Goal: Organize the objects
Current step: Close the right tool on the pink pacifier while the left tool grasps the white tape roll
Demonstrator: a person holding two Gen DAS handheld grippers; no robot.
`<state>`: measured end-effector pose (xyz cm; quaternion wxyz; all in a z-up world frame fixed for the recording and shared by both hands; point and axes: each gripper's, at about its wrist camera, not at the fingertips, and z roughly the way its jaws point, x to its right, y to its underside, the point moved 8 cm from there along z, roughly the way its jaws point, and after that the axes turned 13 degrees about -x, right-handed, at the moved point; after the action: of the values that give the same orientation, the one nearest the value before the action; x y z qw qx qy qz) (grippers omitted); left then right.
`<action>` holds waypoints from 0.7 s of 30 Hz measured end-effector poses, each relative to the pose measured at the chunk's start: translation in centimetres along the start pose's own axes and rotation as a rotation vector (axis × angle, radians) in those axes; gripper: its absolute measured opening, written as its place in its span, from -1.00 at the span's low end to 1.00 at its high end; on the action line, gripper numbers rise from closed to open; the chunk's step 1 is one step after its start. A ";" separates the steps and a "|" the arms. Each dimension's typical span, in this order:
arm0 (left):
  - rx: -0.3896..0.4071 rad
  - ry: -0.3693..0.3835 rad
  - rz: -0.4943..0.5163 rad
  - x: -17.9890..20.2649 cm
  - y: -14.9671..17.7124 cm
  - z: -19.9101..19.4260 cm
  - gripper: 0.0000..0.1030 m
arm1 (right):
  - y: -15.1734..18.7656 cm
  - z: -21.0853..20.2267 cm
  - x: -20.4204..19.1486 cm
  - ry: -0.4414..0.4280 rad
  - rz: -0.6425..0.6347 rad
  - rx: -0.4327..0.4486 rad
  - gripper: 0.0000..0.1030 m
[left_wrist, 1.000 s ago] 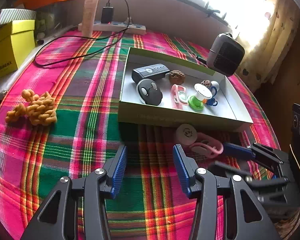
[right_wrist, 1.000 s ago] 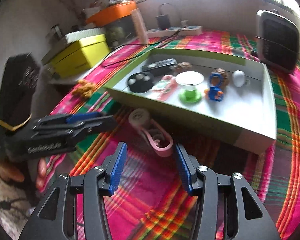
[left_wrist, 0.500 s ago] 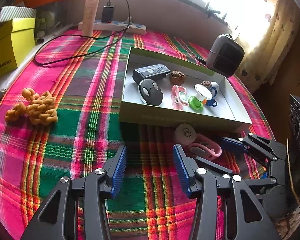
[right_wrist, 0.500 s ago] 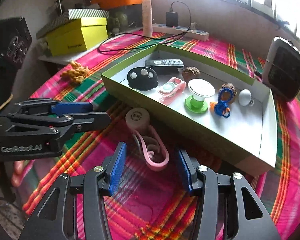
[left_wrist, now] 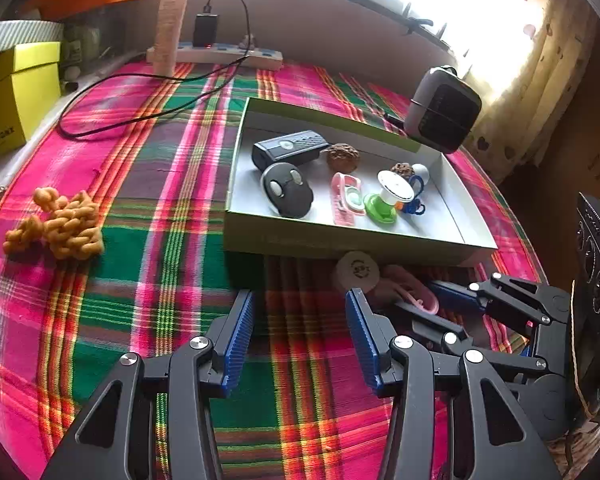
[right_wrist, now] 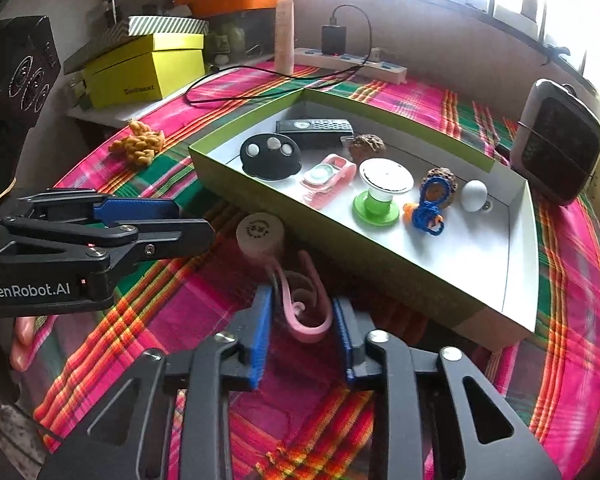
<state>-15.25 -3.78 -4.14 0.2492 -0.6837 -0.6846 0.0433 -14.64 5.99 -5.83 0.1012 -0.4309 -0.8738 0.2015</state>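
**Right tongs around pink loop, left tongs idle**

While the pink loop [right_wrist: 306,304] lay on the plaid cloth [right_wrist: 572,280] just outside the near wall of the green box [right_wrist: 380,256], the right tongs [right_wrist: 303,336] sat with one blue pad on each side of its curled end. The pads [right_wrist: 260,340] were narrowed in on the loop; the left one looked to be touching it, but contact on the right side couldn't be confirmed. Can't tell if it was actually pinched. The loop ran up to a round white cap [right_wrist: 260,232], which sat on the cloth close against the box wall.

The left tongs [left_wrist: 298,340] were spread, nothing between the pads, over bare cloth. The cap [left_wrist: 358,270] and loop [left_wrist: 414,292] lay just ahead and to the right of them, well outside the gap.

Inside the box [left_wrist: 340,242]: black remote [left_wrist: 290,148], black oval fob [left_wrist: 286,194], pink case [left_wrist: 346,196], green-and-white spool [left_wrist: 388,196], blue crochet piece [left_wrist: 414,200], two brown nuts, and a white egg shape [right_wrist: 474,195].

A yellow yarn knot [left_wrist: 64,224] sat on the cloth well to the left of the box.

Hard to read:
- In the left view the right tongs [left_wrist: 440,304] covered most of the loop; only a pink sliver showed.
- The egg shape was mostly hidden behind the blue piece in the left view.
- The right view was soft around the pads.
- The window was blown out to white.
- The left-hand camera housing was cut off at the right view's edge.
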 end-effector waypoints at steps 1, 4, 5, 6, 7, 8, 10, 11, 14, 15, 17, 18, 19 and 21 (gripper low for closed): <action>-0.002 0.001 0.002 0.1 0.0 0.0 -0.11 | 0.0 0.0 0.1 0.000 0.006 0.000 -0.52; -0.003 0.006 0.012 0.5 -0.2 0.0 -0.11 | 0.4 -0.2 0.5 0.002 0.024 0.001 -0.53; -0.004 0.009 0.016 0.7 -0.3 0.1 -0.11 | 0.5 -0.3 0.6 0.001 0.029 0.001 -0.53; -0.005 0.011 0.022 0.9 -0.4 0.1 -0.11 | 0.6 -0.3 0.7 0.001 0.034 0.001 -0.53; -0.007 0.011 0.027 1.1 -0.4 0.2 -0.11 | 0.8 -0.4 0.9 0.001 0.044 0.003 -0.53; -0.009 0.013 0.033 1.3 -0.5 0.3 -0.11 | 0.9 -0.5 1.0 0.001 0.051 0.005 -0.53; -0.017 0.013 0.047 1.8 -0.5 0.6 -0.10 | 1.2 -0.7 1.3 -0.002 0.066 0.006 -0.53; -0.019 0.013 0.055 2.1 -0.6 0.7 -0.10 | 1.3 -0.8 1.4 -0.001 0.072 0.007 -0.53; -0.018 -0.001 0.068 2.5 -0.8 1.0 -0.10 | 1.6 -1.0 1.5 -0.003 0.081 0.007 -0.53; -0.019 -0.005 0.074 2.6 -0.9 1.1 -0.10 | 1.7 -1.0 1.5 -0.005 0.083 0.007 -0.52; -0.026 -0.012 0.084 2.9 -1.0 1.4 -0.10 | 1.9 -1.2 1.6 -0.008 0.092 0.012 -0.53; -0.022 -0.020 0.088 3.1 -1.1 1.5 -0.10 | 1.9 -1.2 1.7 -0.009 0.096 0.014 -0.53; -0.018 -0.028 0.088 3.1 -1.3 1.6 -0.10 | 1.9 -1.3 1.8 -0.010 0.100 0.015 -0.53; -0.010 -0.039 0.093 3.2 -1.4 1.7 -0.10 | 2.0 -1.3 1.9 -0.013 0.103 0.015 -0.53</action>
<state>-17.04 -0.31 -4.10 0.2301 -0.7150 -0.6570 0.0650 -13.88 8.93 -5.51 0.0881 -0.4732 -0.8496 0.2157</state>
